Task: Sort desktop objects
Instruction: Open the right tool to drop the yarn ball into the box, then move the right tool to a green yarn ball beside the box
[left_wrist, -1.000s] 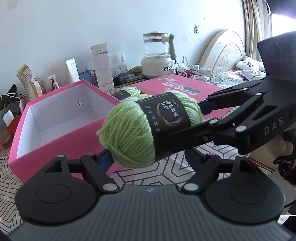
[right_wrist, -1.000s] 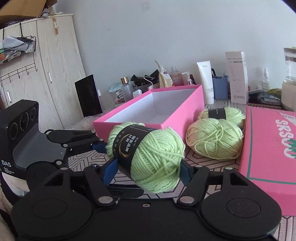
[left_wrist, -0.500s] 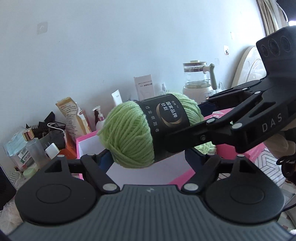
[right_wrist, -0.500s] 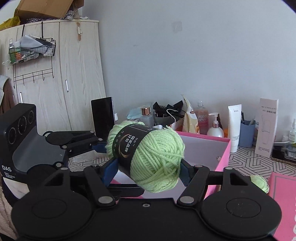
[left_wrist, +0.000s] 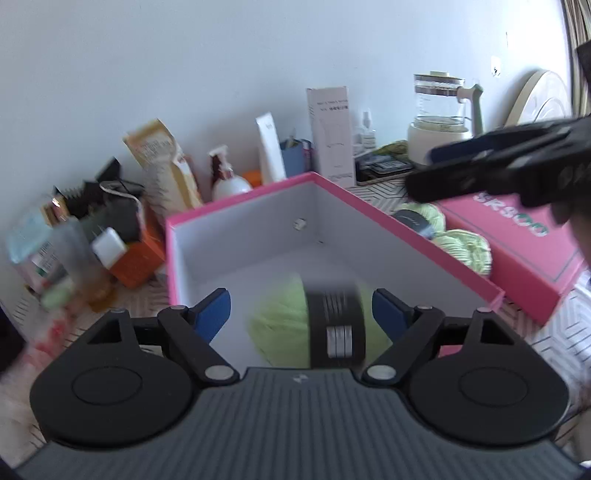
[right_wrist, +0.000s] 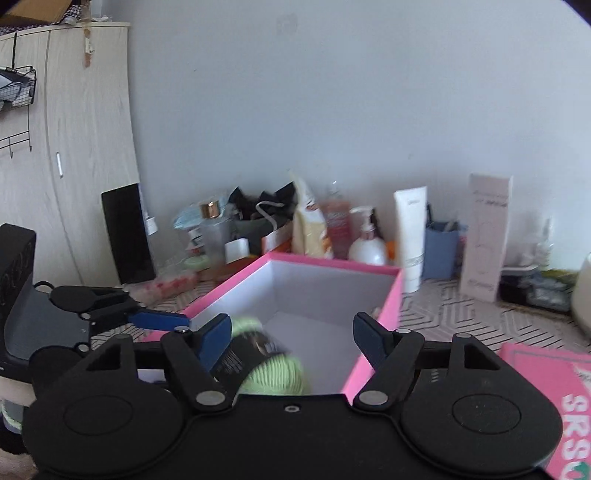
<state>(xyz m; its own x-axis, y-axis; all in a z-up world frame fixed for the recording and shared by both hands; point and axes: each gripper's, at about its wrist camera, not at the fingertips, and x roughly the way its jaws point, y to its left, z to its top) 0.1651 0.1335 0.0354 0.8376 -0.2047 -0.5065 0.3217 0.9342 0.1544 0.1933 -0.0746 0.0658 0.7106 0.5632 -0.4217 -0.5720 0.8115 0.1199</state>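
A green yarn ball (left_wrist: 317, 325) with a black label is blurred, inside the open pink box (left_wrist: 240, 210), near its front. It also shows in the right wrist view (right_wrist: 266, 365), in the same box (right_wrist: 391, 295). My left gripper (left_wrist: 301, 314) is open over the box, its blue pads apart and clear of the yarn. My right gripper (right_wrist: 291, 336) is open too, above the box's front. Two more green yarn balls (left_wrist: 461, 247) lie right of the box.
A pink box lid (left_wrist: 524, 243) lies to the right. Bottles, a tube (right_wrist: 410, 236), a white carton (right_wrist: 484, 236) and clutter line the back wall. A kettle (left_wrist: 439, 118) stands at the back right. A wardrobe (right_wrist: 62, 147) is on the left.
Both grippers have opened and let go of the yarn ball, which has dropped into the pink box. Both views have tilted down toward the box.
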